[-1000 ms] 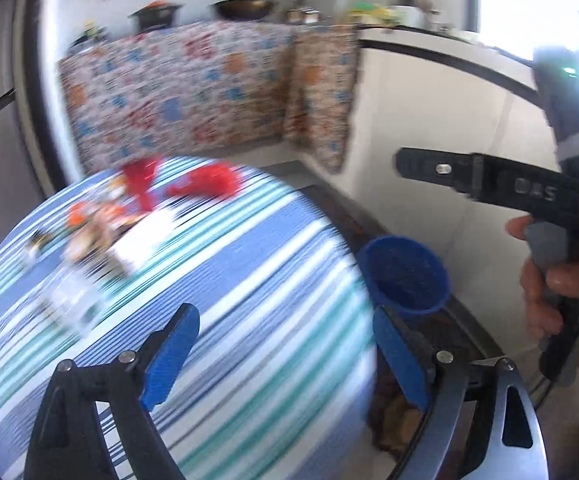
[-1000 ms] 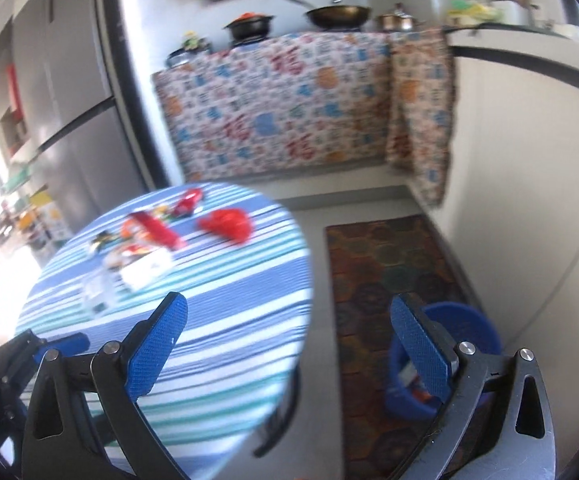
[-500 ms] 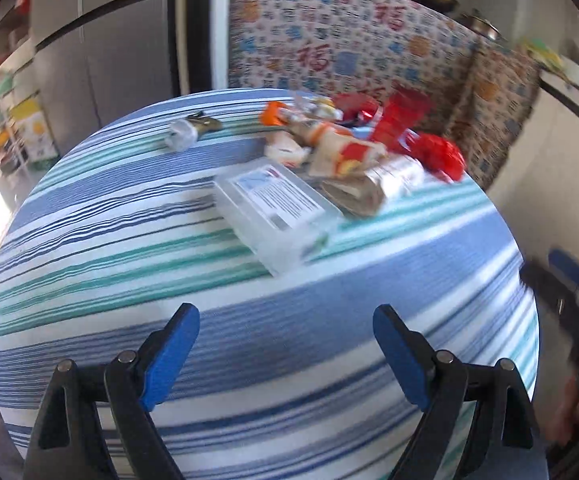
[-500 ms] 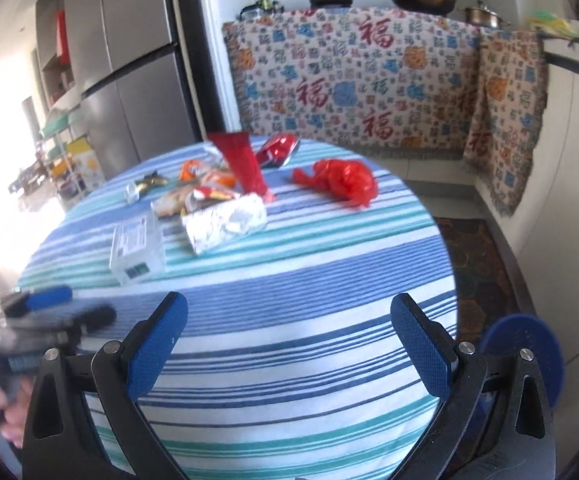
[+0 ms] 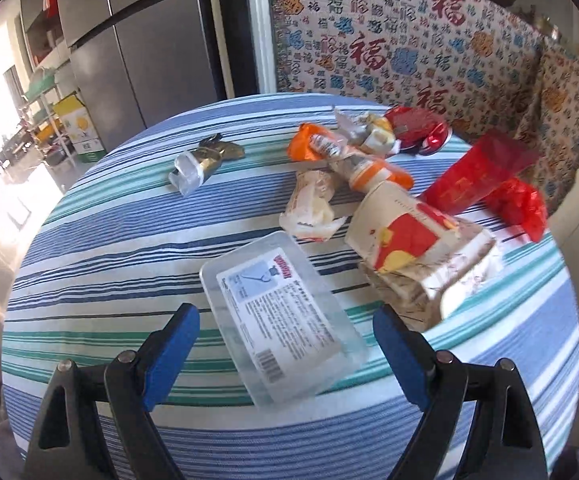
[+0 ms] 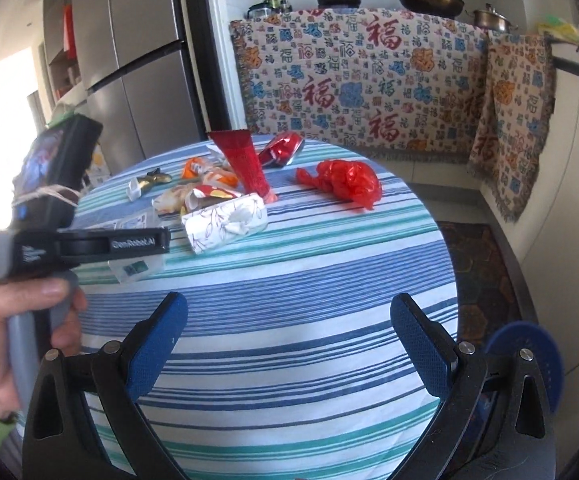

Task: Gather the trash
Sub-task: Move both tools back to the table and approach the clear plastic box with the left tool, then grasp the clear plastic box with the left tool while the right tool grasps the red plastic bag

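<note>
A clear plastic box (image 5: pixel 281 316) with a printed label lies on the striped round table (image 5: pixel 109 248), between the blue pads of my open left gripper (image 5: pixel 285 344), which hovers just over it. Beyond it lie a crumpled floral tissue pack (image 5: pixel 421 256), a white wrapper (image 5: pixel 313 204), orange wrappers (image 5: pixel 309 146), a red packet (image 5: pixel 477 176), a red plastic bag (image 6: pixel 345 180) and a gold wrapper (image 5: pixel 205 158). My right gripper (image 6: pixel 289 340) is open and empty above the table's near side (image 6: pixel 289 280). The left tool's body (image 6: pixel 49 240) hides part of the box.
A blue bin (image 6: pixel 529 360) stands on the floor to the right of the table, on a patterned rug (image 6: pixel 477 272). A cloth-covered counter (image 6: pixel 369 80) with pots is behind. A steel fridge (image 6: pixel 137 72) stands at the back left.
My left gripper swung from the bin side to the table and closed in on the clear box. My right gripper turned towards the table and came closer to the trash.
</note>
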Available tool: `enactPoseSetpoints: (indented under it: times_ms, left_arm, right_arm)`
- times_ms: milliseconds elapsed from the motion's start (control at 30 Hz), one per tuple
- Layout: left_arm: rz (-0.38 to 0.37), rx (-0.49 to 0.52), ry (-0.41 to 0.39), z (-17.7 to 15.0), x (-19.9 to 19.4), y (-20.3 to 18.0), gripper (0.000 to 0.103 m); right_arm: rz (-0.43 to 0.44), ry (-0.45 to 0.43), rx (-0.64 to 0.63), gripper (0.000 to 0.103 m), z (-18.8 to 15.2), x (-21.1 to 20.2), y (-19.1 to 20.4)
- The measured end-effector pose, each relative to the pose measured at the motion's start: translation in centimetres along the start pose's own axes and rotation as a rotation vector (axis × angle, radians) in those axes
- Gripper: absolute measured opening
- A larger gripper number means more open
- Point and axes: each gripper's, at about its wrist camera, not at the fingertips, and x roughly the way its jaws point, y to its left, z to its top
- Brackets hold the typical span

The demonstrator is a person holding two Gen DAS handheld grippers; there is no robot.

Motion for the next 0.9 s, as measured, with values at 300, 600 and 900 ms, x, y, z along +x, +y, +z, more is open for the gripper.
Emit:
enactPoseSetpoints:
  times_ms: [300,600,900]
  left_arm:
    - [-0.088,-0.006,0.052,-1.7,1.0,4.7,0.091]
    - [-0.253,0.138,0.038,-1.5,0.6,5.0,0.09]
    - [-0.296,0.208,0.015,-1.8,0.6,5.4,0.067]
  right_arm:
    - [-0.009,0.033,-0.002,0.101,0.2,0.8,-0.4]
    - [0.01,0.119,0.008,0.101,1.0,4.3,-0.1]
    - [-0.147,0.146,-0.054,0.101,5.6,6.9,-4.0]
